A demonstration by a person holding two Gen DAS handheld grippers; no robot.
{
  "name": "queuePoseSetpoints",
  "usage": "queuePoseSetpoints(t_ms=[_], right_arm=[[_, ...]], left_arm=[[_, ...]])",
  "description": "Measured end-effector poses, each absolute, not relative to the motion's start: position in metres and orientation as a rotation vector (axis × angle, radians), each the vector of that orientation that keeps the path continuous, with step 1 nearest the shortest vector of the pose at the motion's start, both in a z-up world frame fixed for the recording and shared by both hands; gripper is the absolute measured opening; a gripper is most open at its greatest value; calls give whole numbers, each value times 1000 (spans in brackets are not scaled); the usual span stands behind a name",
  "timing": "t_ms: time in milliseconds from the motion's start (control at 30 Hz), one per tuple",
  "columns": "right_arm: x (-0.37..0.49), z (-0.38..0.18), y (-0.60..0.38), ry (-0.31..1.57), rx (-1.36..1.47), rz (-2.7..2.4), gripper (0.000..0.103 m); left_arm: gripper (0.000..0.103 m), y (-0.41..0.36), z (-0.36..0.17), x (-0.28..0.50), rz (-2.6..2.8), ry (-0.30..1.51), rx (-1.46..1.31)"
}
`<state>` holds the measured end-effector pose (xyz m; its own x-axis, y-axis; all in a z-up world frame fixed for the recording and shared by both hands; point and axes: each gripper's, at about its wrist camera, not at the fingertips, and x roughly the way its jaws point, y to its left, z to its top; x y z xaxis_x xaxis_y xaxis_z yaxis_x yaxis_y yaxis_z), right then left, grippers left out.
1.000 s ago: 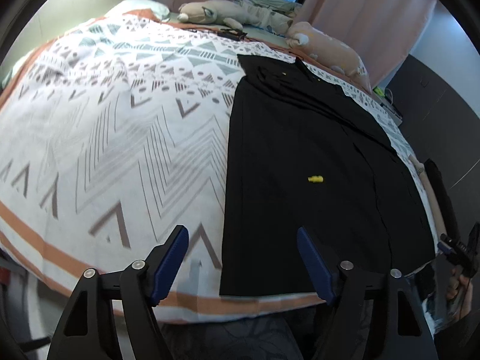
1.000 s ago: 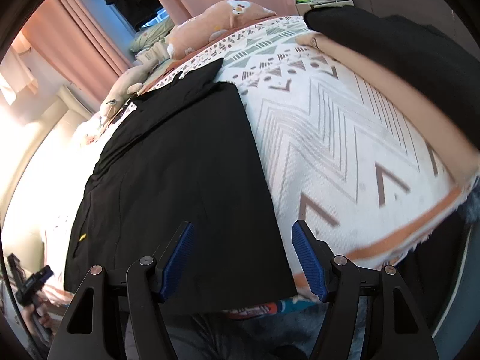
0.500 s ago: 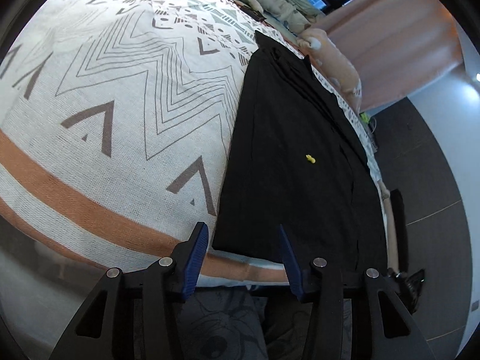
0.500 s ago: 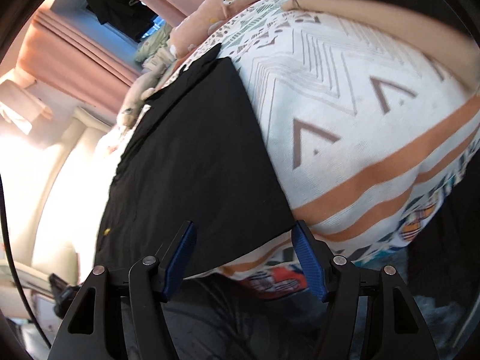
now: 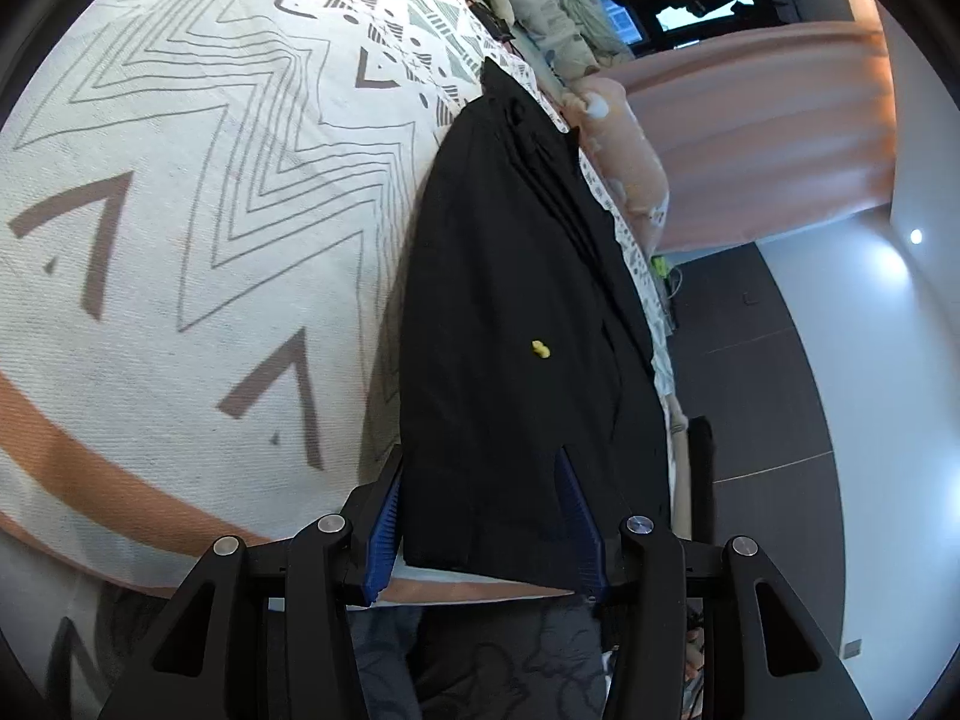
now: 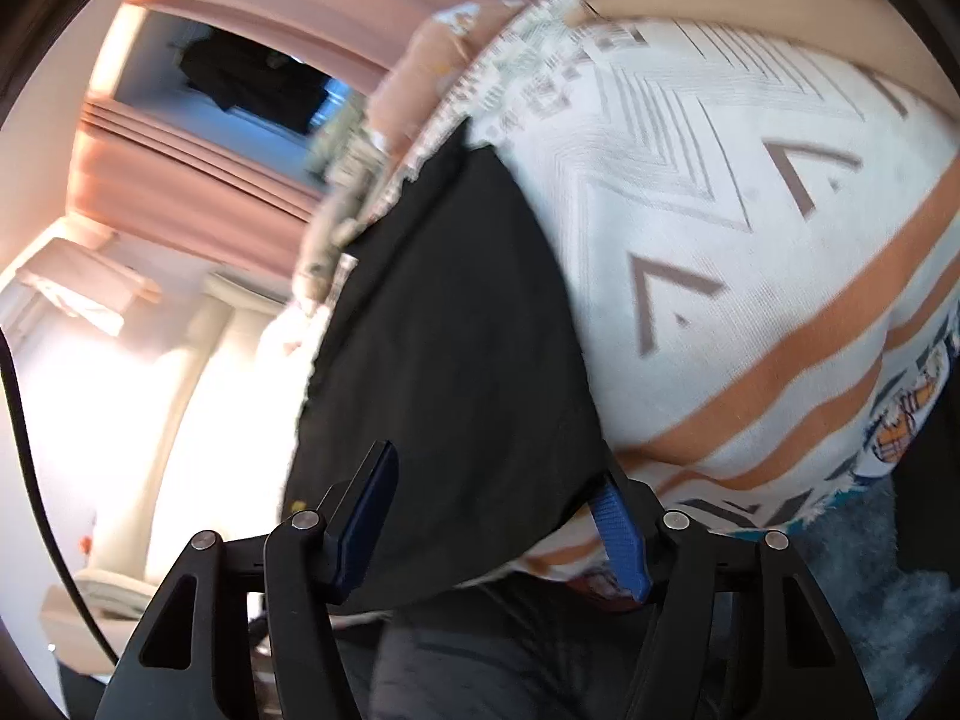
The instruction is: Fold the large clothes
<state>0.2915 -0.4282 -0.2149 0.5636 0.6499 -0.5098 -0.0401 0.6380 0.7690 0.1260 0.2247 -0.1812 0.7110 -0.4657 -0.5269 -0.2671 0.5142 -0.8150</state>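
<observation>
reaching for the near hem of the black garment point(image 5: 516, 312), which lies flat on the patterned bedspread point(image 5: 180, 228), i have the left gripper point(image 5: 480, 516) and right gripper point(image 6: 498, 516) spread astride its two hem corners, not yet pinching. next, i judge, close both and lift.

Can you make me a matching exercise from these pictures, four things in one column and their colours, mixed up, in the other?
Things:
1. garment lying on the bed
2. curtain by the window
3. gripper pads
4. small clip on the garment

Colours:
A. blue
B. yellow
C. black
D. pink

Pairs: 1-C, 2-D, 3-A, 4-B
</observation>
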Motion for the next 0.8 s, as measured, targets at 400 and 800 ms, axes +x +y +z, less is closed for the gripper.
queuePoseSetpoints(t_ms=[400, 800], right_arm=[[324, -233, -407, 911, 734, 389, 64], [343, -235, -396, 950, 647, 269, 7]], left_arm=[[50, 217, -187, 154, -48, 848, -1008], [9, 219, -195, 153, -15, 899, -971]])
